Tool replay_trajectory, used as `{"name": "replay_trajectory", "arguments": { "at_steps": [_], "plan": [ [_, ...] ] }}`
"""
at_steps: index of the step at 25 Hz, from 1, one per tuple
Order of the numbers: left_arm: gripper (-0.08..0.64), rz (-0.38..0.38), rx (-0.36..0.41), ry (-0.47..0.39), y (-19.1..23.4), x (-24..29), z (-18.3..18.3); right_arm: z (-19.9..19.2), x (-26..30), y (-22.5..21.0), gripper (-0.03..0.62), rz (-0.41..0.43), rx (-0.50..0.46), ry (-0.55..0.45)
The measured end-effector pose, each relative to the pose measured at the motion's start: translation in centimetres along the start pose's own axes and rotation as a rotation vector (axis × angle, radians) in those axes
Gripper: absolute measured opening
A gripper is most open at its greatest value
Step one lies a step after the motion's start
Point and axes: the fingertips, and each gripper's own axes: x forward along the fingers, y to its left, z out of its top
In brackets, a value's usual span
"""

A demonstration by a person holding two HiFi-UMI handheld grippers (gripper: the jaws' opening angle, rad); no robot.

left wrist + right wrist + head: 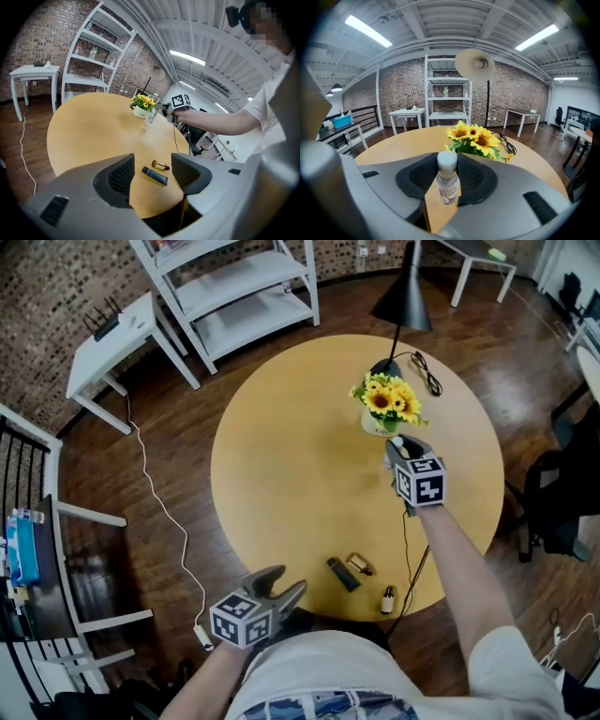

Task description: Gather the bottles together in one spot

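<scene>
Right tongs clamp a white-capped bottle just beside the sunflower pot, while left tongs gape wide at the table's near edge, facing a tube, a brown bottle and a dropper bottle.

Three bottles, one tube — one flowerpot.

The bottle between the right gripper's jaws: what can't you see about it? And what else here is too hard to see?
- White-capped bottle, right gripper view: the label print is blurred, and its base is hidden behind the jaws of the right gripper.
- Amber bottle, dark tube and small upright bottle, head view: too small to read any labels.
- Flower pot, left gripper view: its print is too small to read.
</scene>
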Motion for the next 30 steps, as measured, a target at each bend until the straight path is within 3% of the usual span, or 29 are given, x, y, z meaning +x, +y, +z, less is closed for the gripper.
{"name": "replay_trajectory", "arguments": {
  "at_steps": [6, 13, 18, 23, 30],
  "plan": [
    [0.247, 0.066, -0.030, 0.009, 0.2, -0.1, -0.4, -0.6, 4.3, -3.4, 0.138, -0.066, 0.091, -0.028],
    [0.247, 0.080, -0.037, 0.021, -0.2, 0.3, -0.7, -1.2, 5.9, -3.2, 0.140, -0.125, 0.061, -0.056],
    [0.247, 0.077, -0.025, 0.016, -0.9, 0.7, -0.3, -1.0, 5.8, -3.2, 0.142, -0.114, 0.072, -0.060],
    [0.247, 0.079, -0.017, 0.027, -1.5, 0.9, -0.6, -1.1, 5.6, -2.7, 0.223, -0.055, 0.093, -0.059],
    [0.247, 0.081, 0.010, 0.028, -2.3, 1.8, -0.4, -0.5, 1.6, -2.7, 0.258, -0.019, 0.044, -0.109]
  ]
}}
